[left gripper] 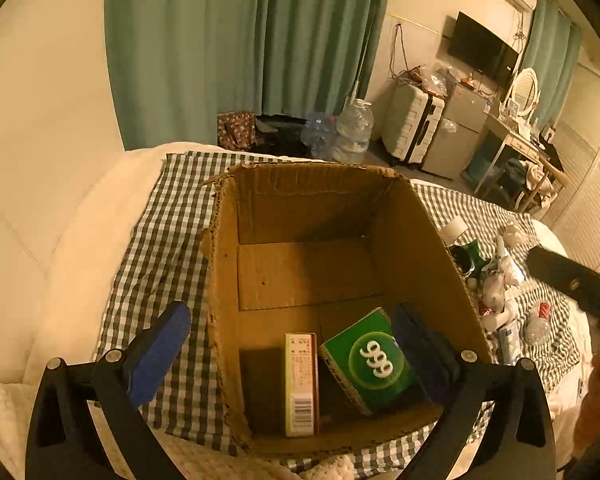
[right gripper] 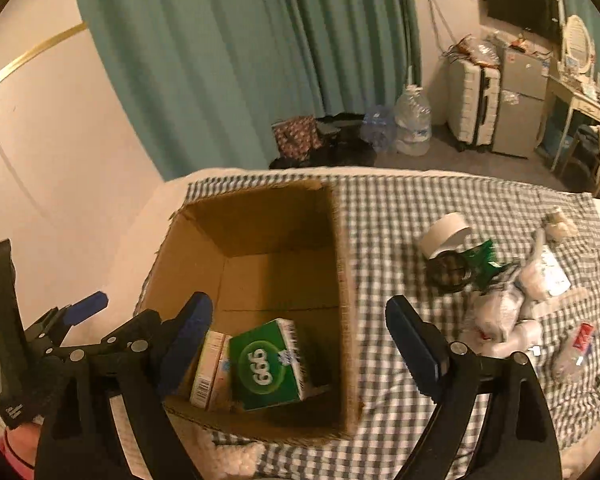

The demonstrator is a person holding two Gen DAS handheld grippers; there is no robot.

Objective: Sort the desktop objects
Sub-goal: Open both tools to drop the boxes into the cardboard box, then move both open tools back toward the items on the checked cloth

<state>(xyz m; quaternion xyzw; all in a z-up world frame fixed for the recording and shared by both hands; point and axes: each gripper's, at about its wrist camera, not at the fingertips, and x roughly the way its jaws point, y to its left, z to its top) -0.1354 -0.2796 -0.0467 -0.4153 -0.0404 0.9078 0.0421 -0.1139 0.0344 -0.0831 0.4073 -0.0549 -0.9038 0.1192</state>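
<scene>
An open cardboard box (left gripper: 416, 240) stands on a checked cloth (left gripper: 168, 240); it also shows in the right wrist view (right gripper: 344, 280). Inside lie a green "999" carton (left gripper: 370, 360) (right gripper: 266, 364) and a narrow pale carton (left gripper: 300, 384) (right gripper: 210, 368). My left gripper (left gripper: 292, 344) is open and empty, straddling the box's left wall. My right gripper (right gripper: 300, 340) is open and empty above the box's right wall. A heap of small items lies right of the box: a white-capped bottle (right gripper: 446, 236), a green packet (right gripper: 482, 260), white wrapped things (right gripper: 512, 304).
The cloth covers a white bed (left gripper: 80, 248). The left gripper's body (right gripper: 60, 320) shows at the left of the right wrist view. Beyond the bed stand green curtains (left gripper: 240, 48), water jugs (left gripper: 352, 128), a suitcase (left gripper: 414, 128) and a desk (left gripper: 520, 148).
</scene>
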